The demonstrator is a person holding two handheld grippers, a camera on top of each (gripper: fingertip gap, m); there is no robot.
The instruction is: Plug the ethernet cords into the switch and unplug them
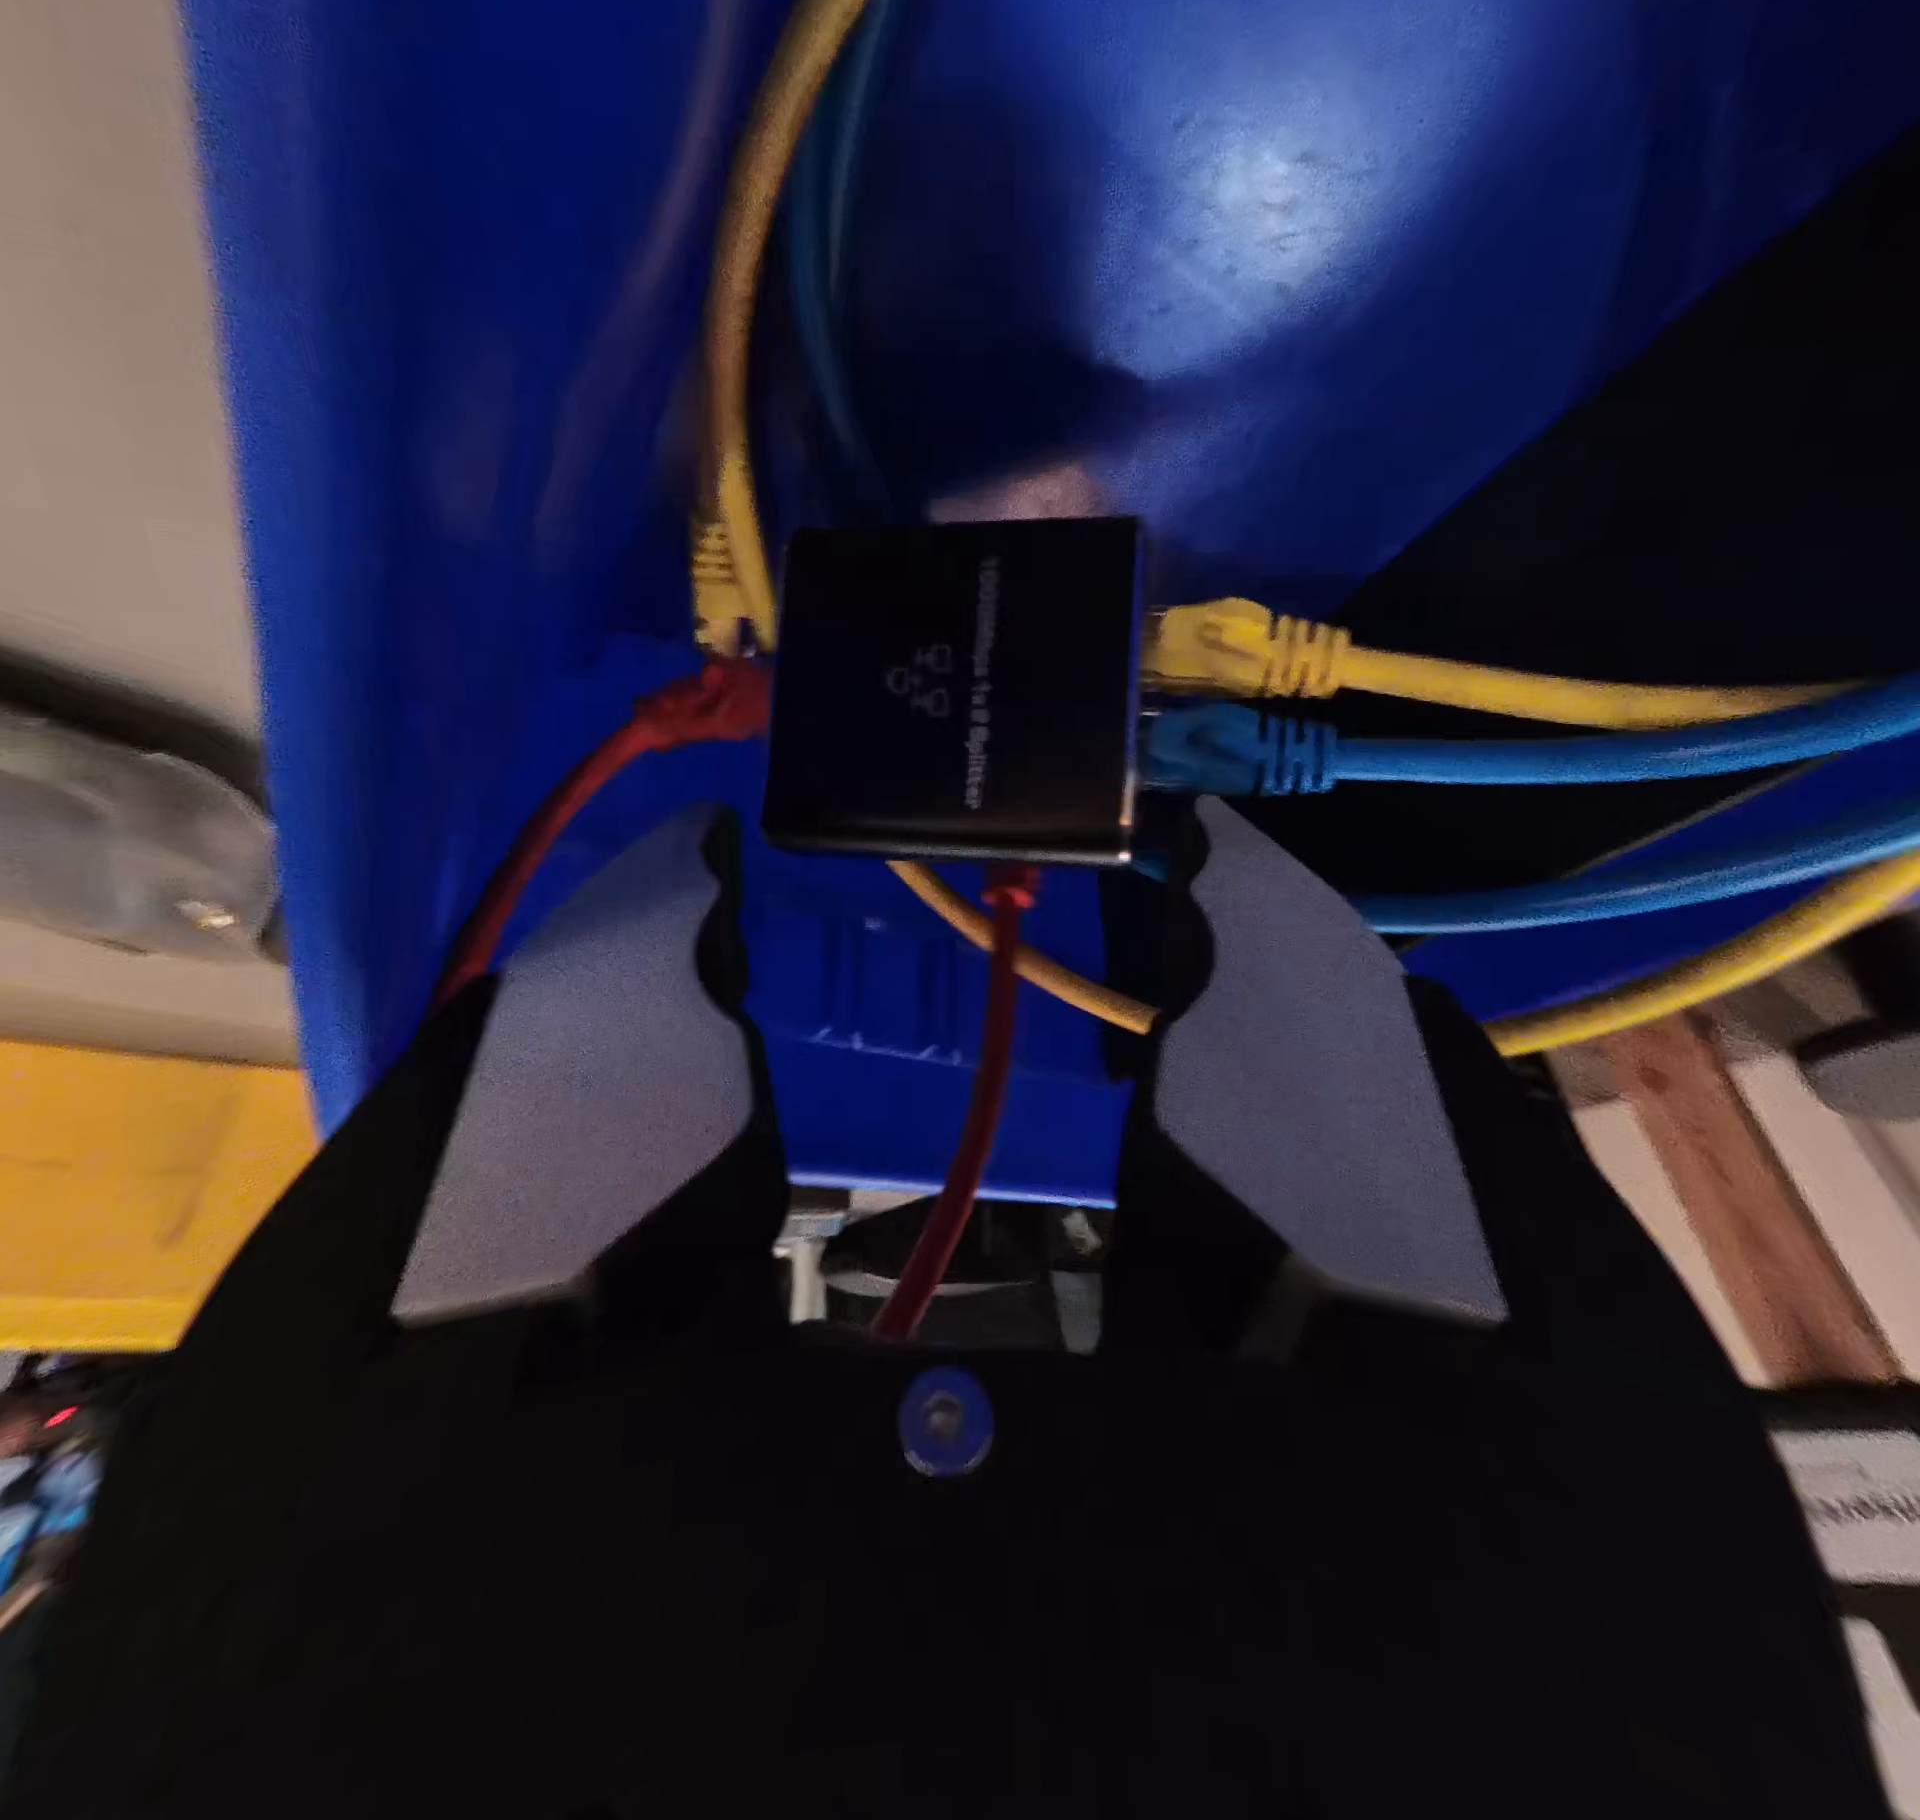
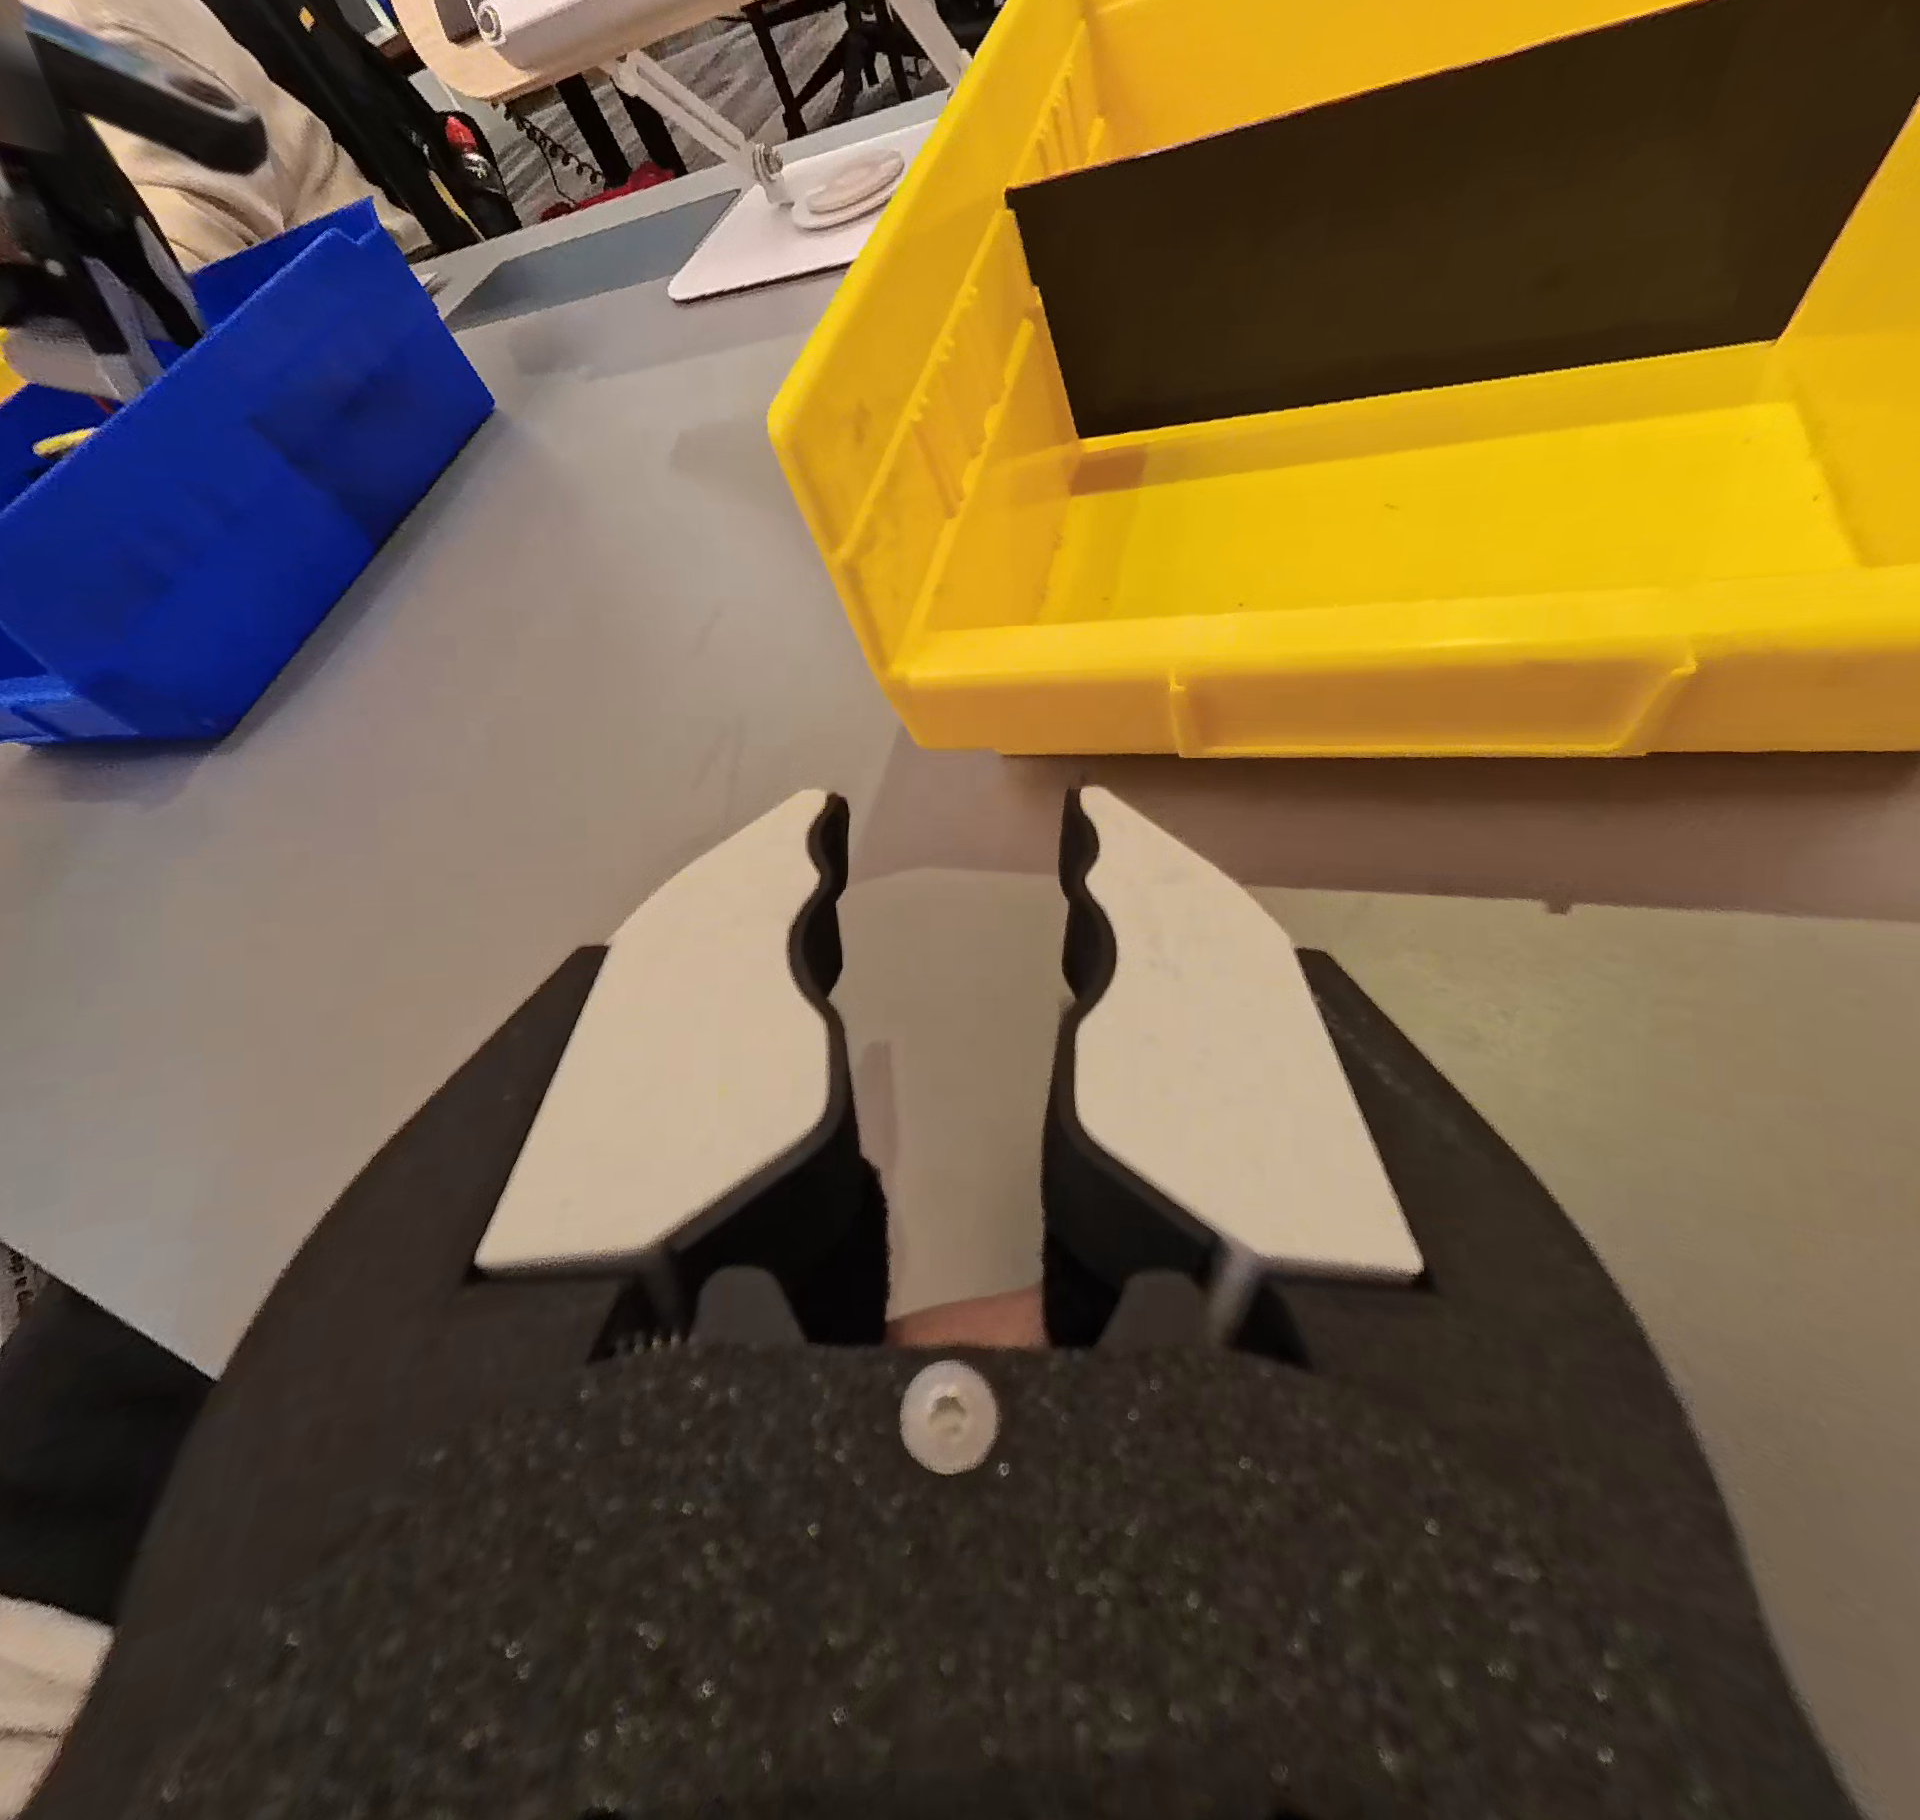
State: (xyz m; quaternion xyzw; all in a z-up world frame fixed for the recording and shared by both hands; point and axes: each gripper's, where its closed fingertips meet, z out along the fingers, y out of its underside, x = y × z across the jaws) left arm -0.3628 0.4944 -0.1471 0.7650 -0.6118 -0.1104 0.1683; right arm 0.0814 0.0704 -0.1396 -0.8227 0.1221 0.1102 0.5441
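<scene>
Spread wide, your left gripper [image 1: 956,825] hovers over the blue bin [image 1: 520,316], its tips just short of the black switch [image 1: 951,690], where yellow [image 1: 1247,650], blue [image 1: 1242,752] and red [image 1: 707,705] plugs appear seated. Your right gripper [image 2: 954,814] waits part-open and empty above the grey table [image 2: 520,731], near the yellow bin [image 2: 1351,627]. Judged from here, close squarely on the switch body, clear of the cords, so it stays steady when a plug is pulled.
</scene>
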